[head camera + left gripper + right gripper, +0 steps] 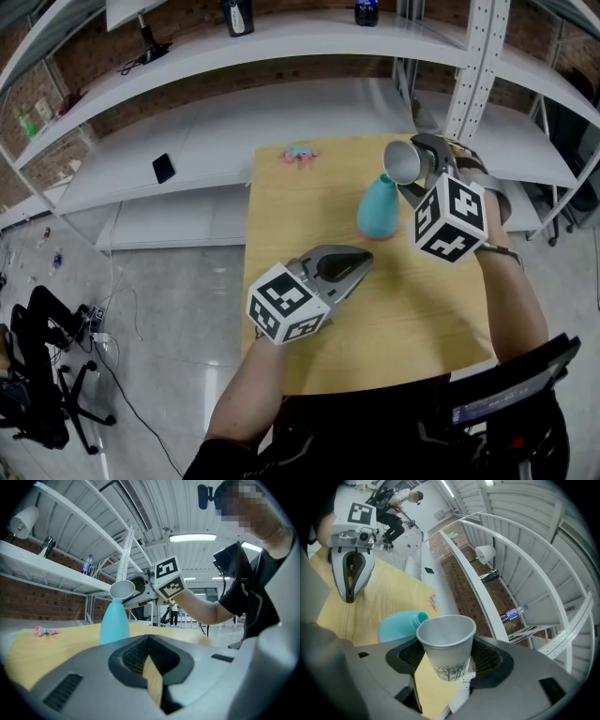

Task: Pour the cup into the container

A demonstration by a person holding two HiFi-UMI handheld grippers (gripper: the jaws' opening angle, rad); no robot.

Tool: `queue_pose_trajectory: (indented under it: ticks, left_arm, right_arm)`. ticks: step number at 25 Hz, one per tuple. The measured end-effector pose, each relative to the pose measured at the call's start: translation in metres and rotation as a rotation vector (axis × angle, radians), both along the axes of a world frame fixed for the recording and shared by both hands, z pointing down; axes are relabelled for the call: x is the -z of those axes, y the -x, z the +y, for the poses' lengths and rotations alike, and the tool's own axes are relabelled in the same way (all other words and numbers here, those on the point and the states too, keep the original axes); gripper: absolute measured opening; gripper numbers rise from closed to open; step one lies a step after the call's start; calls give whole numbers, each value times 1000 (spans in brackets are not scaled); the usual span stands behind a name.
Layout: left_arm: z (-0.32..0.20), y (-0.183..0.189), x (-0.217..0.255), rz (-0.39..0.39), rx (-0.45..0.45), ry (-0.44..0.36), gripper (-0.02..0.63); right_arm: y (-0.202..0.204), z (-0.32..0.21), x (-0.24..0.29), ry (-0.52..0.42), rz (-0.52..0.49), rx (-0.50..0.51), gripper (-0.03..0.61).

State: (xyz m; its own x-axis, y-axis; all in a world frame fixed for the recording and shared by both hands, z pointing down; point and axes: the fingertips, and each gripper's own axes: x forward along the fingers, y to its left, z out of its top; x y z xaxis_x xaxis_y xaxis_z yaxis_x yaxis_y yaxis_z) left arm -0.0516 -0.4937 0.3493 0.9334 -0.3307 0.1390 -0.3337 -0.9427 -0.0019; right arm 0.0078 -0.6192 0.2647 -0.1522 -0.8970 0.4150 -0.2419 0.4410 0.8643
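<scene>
Cup (401,161) just above container (379,210) on table (412,314)

Workshop-style lab or test bay, industrial rather than domestic.

White metal shelving (309,42) on perforated uprights (478,56) runs across the top of the head view, with a brick wall (37,89) behind it at upper left. The polished grey floor (169,309) on the left carries a black chair (37,375) in the lower left corner. A plain wooden table (309,216) stands at centre. At the top of the left gripper view, a strip light (192,538) hangs under a bare ribbed ceiling.
</scene>
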Motion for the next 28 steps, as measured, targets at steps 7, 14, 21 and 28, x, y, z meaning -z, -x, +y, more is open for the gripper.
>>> queue_pose_trajectory:
  ticks: [7,14,21,28]
  left_arm:
    - [0,1,-1,-2,-4,-2,0]
    - [-1,4,-1,-4,5,-2,0]
    - [-1,1,1,-5,5,0,0]
    - [-4,2,0,-6,29,1,0]
  right_arm:
    - [-15,-1,-2,76,-302,-17,308]
    - [-54,-7,1,181,-691,-49,308]
    - [-105,-6,-25,273,-956,-129,308]
    - [-136,-6,-55,273,-1111,-205,308]
